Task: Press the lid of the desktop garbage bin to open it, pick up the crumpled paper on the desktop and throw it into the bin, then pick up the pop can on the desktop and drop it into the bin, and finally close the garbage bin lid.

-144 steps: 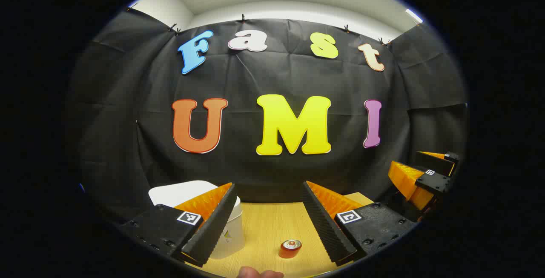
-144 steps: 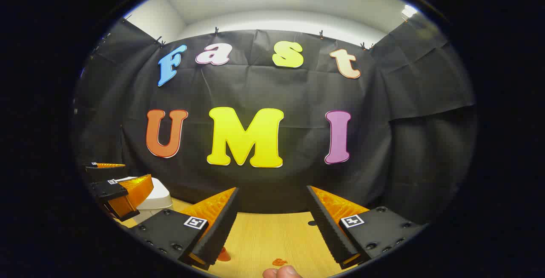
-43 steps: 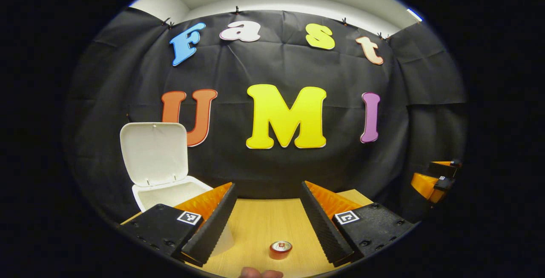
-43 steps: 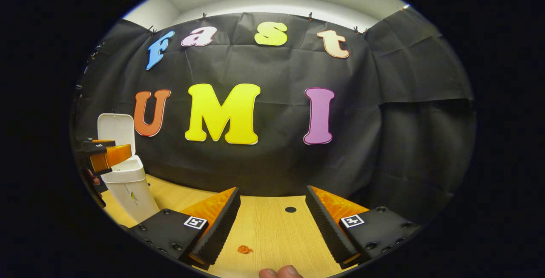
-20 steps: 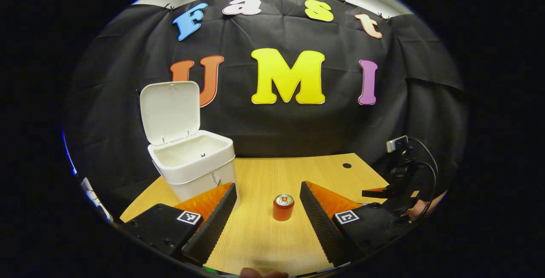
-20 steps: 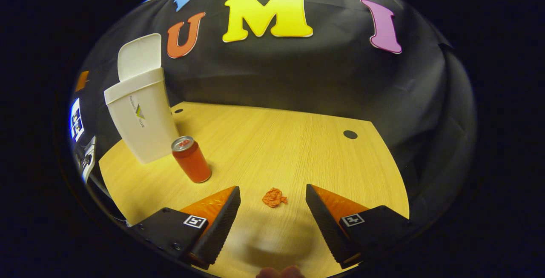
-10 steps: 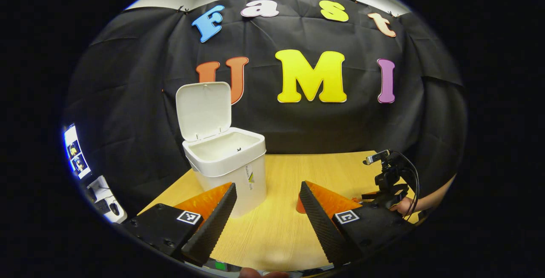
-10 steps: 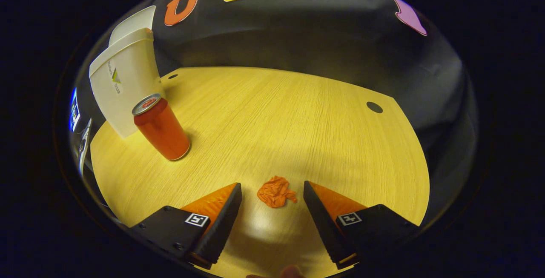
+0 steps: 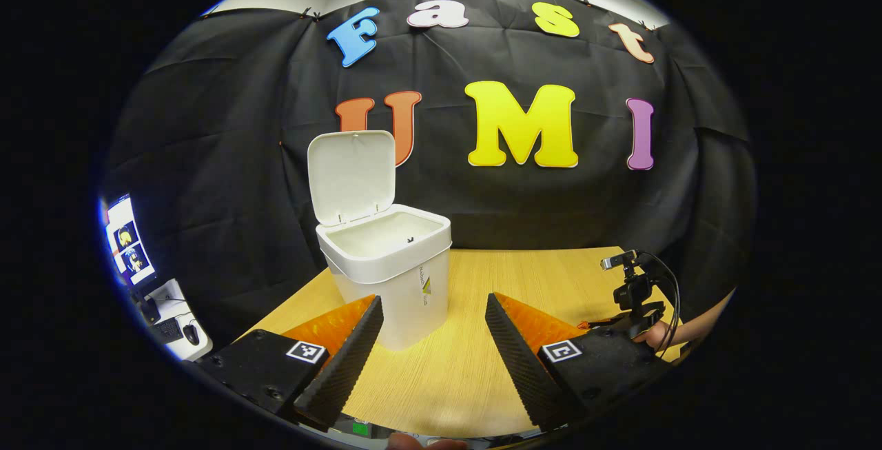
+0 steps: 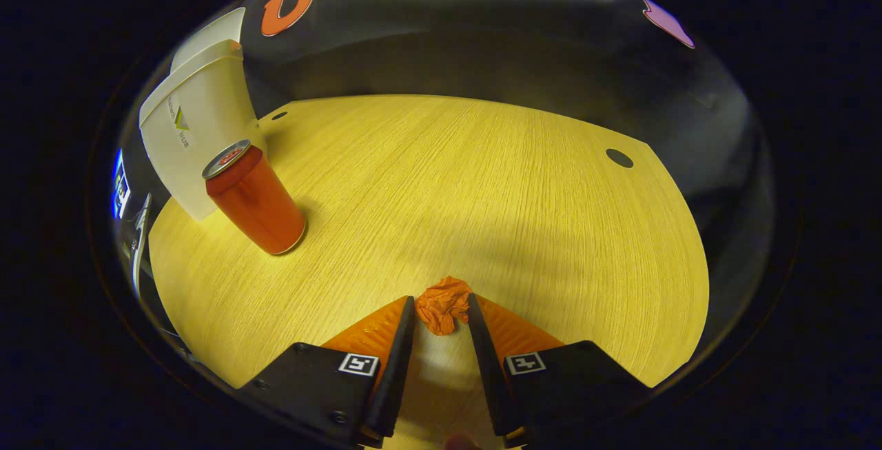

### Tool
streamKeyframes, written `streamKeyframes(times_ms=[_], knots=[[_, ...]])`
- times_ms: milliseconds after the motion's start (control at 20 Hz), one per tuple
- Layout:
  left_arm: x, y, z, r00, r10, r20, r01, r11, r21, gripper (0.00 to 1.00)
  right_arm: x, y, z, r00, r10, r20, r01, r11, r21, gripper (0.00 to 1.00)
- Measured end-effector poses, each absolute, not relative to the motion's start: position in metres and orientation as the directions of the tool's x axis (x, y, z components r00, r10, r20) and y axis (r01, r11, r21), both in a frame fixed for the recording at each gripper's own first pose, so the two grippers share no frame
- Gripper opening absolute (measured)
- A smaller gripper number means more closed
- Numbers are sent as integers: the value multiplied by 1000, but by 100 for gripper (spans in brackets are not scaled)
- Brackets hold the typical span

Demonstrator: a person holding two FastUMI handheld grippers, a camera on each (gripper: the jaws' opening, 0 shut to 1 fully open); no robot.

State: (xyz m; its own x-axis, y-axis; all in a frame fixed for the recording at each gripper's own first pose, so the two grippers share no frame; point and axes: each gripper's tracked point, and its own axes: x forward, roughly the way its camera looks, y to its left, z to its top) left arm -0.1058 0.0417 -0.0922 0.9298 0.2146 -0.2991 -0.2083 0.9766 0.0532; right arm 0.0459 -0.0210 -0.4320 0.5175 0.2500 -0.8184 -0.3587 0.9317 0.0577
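The crumpled orange paper (image 10: 442,307) lies on the wooden desktop (image 10: 482,181), and my right gripper (image 10: 441,313) is shut on it, with a finger pressing each side. An upright red pop can (image 10: 253,198) stands to the left in the right gripper view, just in front of the white bin (image 10: 193,136). In the left gripper view the bin (image 9: 393,278) stands with its lid (image 9: 351,178) swung up and its inside bare. My left gripper (image 9: 433,304) hovers open in front of the bin and holds nothing. The right gripper's body (image 9: 637,305) and a hand sit low at the right.
Black cloth walls the desk at the back and sides. Two round cable holes (image 10: 619,158) (image 10: 279,116) are cut near the desktop's far corners. A lit monitor (image 9: 125,240) and a small stand sit off the desk's left side.
My right gripper's fingers have closed in from wide apart onto the paper. The left gripper has swung slightly left, so the bin sits nearer the middle of its view.
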Motion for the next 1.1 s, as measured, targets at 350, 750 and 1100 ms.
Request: streamKeyframes(times_ms=[350,750,1100], knots=[[-105,48,-91,930,217,-296,-213,976,44,98,34,-11,-426,475,286,-832,-366,924,109,8],[-100,49,-103,939,175,-297,-179,984,13,98,33,15,-293,607,387,-694,-415,899,138,8],[-95,66,-128,933,157,-324,-181,983,-44,98,54,92,-124,702,542,-462,-543,827,145,8]])
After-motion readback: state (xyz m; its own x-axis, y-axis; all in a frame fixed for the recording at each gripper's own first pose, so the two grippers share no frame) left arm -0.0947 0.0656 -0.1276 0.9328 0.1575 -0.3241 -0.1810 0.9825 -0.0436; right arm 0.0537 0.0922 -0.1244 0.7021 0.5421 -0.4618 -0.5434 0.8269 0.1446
